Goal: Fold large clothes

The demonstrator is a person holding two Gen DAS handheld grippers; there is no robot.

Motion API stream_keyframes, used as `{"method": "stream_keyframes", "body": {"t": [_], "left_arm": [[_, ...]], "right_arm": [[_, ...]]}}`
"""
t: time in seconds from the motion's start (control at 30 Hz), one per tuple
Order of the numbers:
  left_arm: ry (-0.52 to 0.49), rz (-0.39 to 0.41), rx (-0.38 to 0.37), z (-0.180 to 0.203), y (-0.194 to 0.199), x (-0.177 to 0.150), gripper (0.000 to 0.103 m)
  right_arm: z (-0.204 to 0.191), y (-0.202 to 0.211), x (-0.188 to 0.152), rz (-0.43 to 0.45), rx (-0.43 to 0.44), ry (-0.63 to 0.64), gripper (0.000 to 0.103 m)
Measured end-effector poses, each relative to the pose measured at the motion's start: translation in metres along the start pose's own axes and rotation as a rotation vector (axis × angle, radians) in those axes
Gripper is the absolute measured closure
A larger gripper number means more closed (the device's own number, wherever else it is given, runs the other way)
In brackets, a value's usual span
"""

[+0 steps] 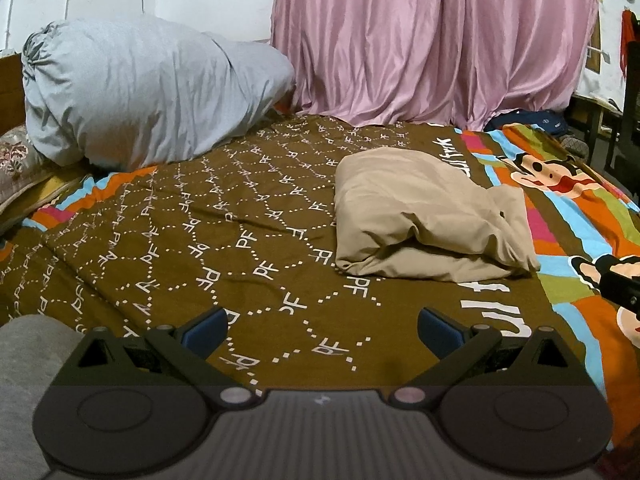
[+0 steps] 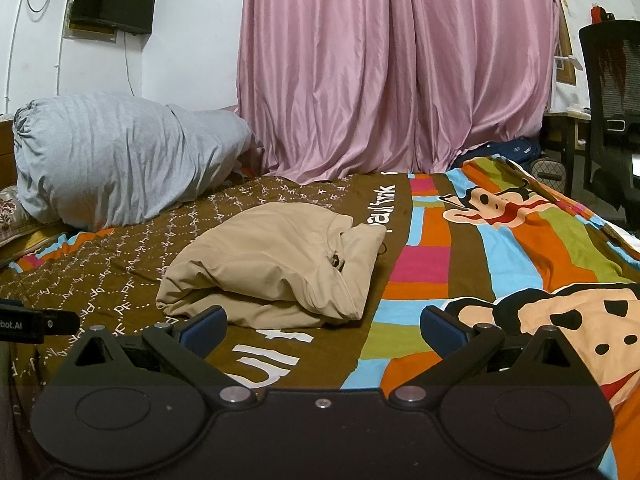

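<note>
Folded garment on my bedspread, mid-bed; bundle behind-left; curtain behind; chair far right.

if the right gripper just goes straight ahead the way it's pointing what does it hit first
Probably the near edge of the beige garment, which lies just ahead on the bedspread. The open right gripper holds nothing; depth is hard to judge.
</note>
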State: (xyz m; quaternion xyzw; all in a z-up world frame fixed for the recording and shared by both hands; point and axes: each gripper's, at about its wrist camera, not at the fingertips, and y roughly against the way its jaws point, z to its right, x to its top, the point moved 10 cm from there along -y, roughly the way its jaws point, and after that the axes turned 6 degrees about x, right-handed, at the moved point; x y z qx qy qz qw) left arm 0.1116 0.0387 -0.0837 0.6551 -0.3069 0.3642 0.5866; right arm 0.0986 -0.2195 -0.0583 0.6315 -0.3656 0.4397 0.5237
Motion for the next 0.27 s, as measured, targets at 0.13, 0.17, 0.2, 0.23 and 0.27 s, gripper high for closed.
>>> {"method": "stream_keyframes", "body": {"t": [0.13, 0.17, 0.2, 0.23, 0.27], "left_arm": [[-0.01, 0.007, 0.002, 0.0006, 0.0, 0.0015, 0.001], [-0.011, 0.005, 0.001, 0.0011, -0.0007, 0.002, 0.001], [-0.012, 0.005, 0.0, 0.0008, -0.0008, 0.0019, 0.001], [-0.013, 0.005, 0.001, 0.0006, -0.0005, 0.0021, 0.001], [-0.014, 0.005, 0.0, 0.0004, -0.0003, 0.0019, 0.0]], "right_arm": [[-0.0002, -0.002, 0.0016, -0.004, 0.002, -0.001, 0.001], [0.002, -0.0034, 0.0029, -0.003, 0.001, -0.001, 0.001], [0.0007, -0.0027, 0.0023, -0.004, 0.001, -0.002, 0.001], [-0.0001, -0.0022, 0.0019, -0.004, 0.0, -0.002, 0.001], [0.0022, -0.0034, 0.0032, -0.003, 0.001, -0.002, 0.001]]}}
